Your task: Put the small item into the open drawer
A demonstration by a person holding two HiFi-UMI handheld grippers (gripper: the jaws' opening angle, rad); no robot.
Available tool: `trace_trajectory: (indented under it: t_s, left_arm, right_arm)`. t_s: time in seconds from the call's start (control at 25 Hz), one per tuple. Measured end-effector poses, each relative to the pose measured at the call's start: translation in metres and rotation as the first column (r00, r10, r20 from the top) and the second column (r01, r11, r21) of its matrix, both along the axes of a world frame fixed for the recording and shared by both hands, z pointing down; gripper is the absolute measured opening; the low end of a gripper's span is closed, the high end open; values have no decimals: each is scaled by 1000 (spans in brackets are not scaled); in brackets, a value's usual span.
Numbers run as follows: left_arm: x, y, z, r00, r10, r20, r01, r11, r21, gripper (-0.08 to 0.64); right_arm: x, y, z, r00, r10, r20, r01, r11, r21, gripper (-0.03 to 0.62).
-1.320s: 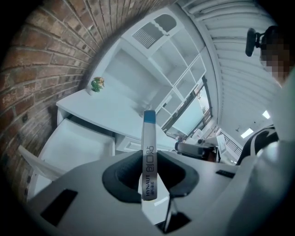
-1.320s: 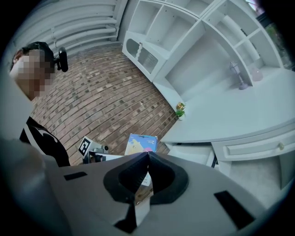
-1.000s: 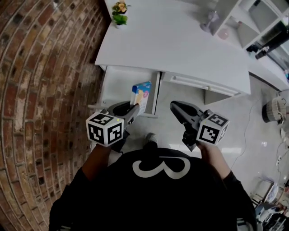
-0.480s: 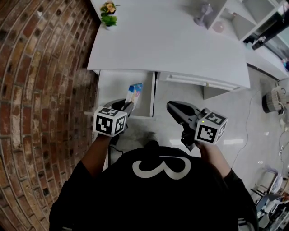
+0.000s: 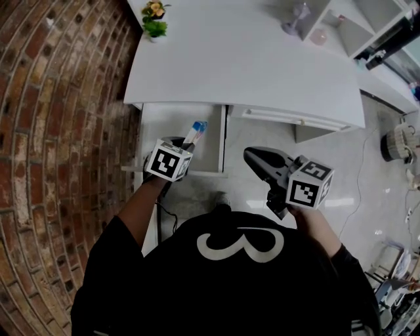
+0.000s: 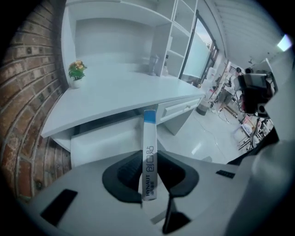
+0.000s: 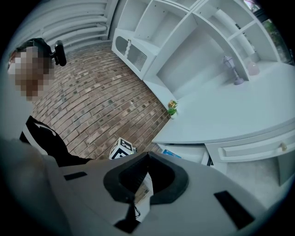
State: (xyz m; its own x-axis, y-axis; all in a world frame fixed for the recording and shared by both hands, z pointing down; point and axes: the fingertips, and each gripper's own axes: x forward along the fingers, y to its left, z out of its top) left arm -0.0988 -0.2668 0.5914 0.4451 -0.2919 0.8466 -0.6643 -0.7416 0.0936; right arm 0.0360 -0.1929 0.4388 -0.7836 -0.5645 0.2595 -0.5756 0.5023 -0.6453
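My left gripper (image 5: 186, 146) is shut on a thin white box with a blue end (image 5: 196, 129), the small item. In the left gripper view the box (image 6: 149, 159) stands edge-on between the jaws (image 6: 150, 153) and points at the open white drawer (image 6: 103, 138). From the head view the box's blue tip hangs over the drawer (image 5: 164, 125), which is pulled out under the desk's left end. My right gripper (image 5: 251, 155) hovers to the right of the drawer, shut with nothing in it; its jaw tips meet (image 7: 146, 156).
A white desk (image 5: 262, 65) carries a small potted plant (image 5: 154, 20) at its left corner and a purple lamp (image 5: 296, 18). A closed drawer (image 5: 289, 119) sits right of the open one. Brick paving (image 5: 59, 131) lies left, and white shelves (image 7: 184, 41) stand behind.
My left gripper has carried the box forward, from the drawer's front edge to over its inside, and the box has turned edge-on. The right gripper has barely moved.
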Motion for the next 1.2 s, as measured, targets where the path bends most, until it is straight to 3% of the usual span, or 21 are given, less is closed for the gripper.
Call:
trace_trajectory:
  t_s: [0.52, 0.68, 0.8, 1.04, 1.2]
  left_arm:
    - [11, -35, 76, 992, 54, 118, -34, 986, -161, 91]
    - [13, -47, 96, 982, 94, 165, -69, 987, -146, 91]
    - [10, -45, 116, 974, 116, 195, -81, 981, -179, 91]
    - [4, -40, 139, 965, 147, 219, -96, 969, -227, 91]
    - [3, -45, 147, 961, 148, 232, -100, 973, -206, 92]
  right_arm:
    - [14, -5, 23, 1000, 13, -6, -13, 998, -61, 11]
    - [23, -3, 30, 1000, 25, -18, -27, 996, -85, 11]
    - [31, -5, 33, 999, 54, -5, -55, 994, -97, 11]
    - [43, -3, 39, 996, 89, -10, -90, 989, -115, 11]
    - [49, -5, 42, 994, 107, 0, -106, 986, -130, 11]
